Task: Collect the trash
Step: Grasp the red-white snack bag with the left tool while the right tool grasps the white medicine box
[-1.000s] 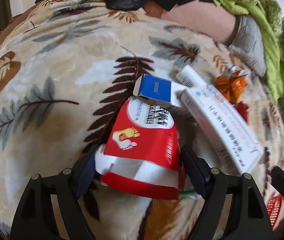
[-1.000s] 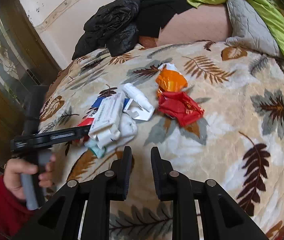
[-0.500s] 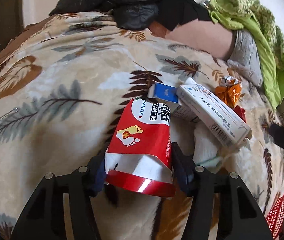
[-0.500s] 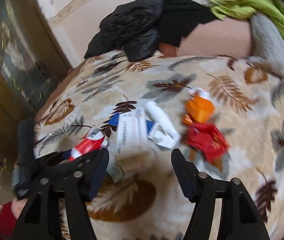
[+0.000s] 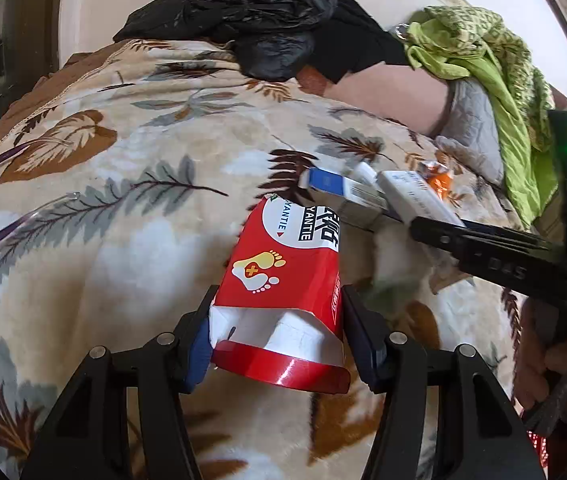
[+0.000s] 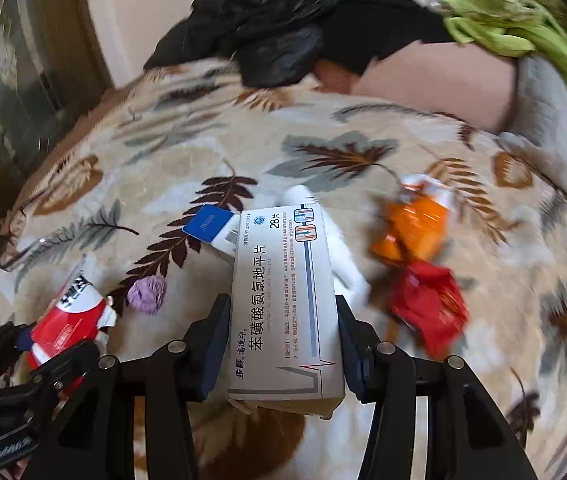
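Trash on the leaf-print blanket (image 6: 323, 128): left gripper (image 5: 277, 320) clamps the red packet (image 5: 283, 280), right gripper (image 6: 283, 340) brackets the white medicine box (image 6: 287, 300), whether gripping cannot be told. Beyond the box lie blue carton (image 6: 207, 226) and orange wrapper (image 6: 415, 228), uncollected

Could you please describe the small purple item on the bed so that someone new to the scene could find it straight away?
On the leaf-patterned blanket, look left of the grey-white medicine box between the right gripper fingers. The crumpled purple wad lies there, beside the red pouch. It is the only purple, soft, unprinted piece among the packaging.
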Demonstrator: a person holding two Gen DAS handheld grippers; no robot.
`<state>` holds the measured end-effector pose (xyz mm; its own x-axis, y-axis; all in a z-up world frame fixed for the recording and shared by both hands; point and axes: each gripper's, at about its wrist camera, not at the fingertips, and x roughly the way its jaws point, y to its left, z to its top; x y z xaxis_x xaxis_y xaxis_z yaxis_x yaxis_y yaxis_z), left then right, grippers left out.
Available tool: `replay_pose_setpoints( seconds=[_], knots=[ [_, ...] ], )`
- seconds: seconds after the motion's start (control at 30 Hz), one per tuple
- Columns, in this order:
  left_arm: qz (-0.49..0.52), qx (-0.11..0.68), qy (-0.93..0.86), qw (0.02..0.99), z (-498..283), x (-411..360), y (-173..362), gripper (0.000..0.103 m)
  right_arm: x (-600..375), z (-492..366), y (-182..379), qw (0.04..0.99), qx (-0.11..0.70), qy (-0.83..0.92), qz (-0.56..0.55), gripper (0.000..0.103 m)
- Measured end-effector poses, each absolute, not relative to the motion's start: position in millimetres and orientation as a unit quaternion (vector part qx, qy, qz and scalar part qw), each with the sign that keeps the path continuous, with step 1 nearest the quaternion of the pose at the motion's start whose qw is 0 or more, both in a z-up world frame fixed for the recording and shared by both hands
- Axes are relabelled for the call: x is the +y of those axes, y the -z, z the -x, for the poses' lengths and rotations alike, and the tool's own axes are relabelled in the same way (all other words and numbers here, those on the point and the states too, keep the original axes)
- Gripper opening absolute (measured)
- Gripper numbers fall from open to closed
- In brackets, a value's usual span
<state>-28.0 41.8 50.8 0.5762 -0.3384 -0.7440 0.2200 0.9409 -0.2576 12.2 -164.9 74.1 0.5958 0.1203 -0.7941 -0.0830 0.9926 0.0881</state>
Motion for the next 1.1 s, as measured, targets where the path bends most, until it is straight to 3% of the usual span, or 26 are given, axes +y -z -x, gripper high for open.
replay_pose_setpoints(
  seconds=[0.47, 1.1],
  knots=[
    [0.001, 0.39, 0.196, 0.9, 109, -20, -54, 0.057, -226, 144, -61, 0.914, 0.389, 0.0, -0.112, 0.053],
    [-0.022, 0.379, 0.182, 0.907, 120, -34, -41, 0.057, -248, 167, -55, 0.914, 0.372, 0.009, -0.163, 0.053]
  ],
)
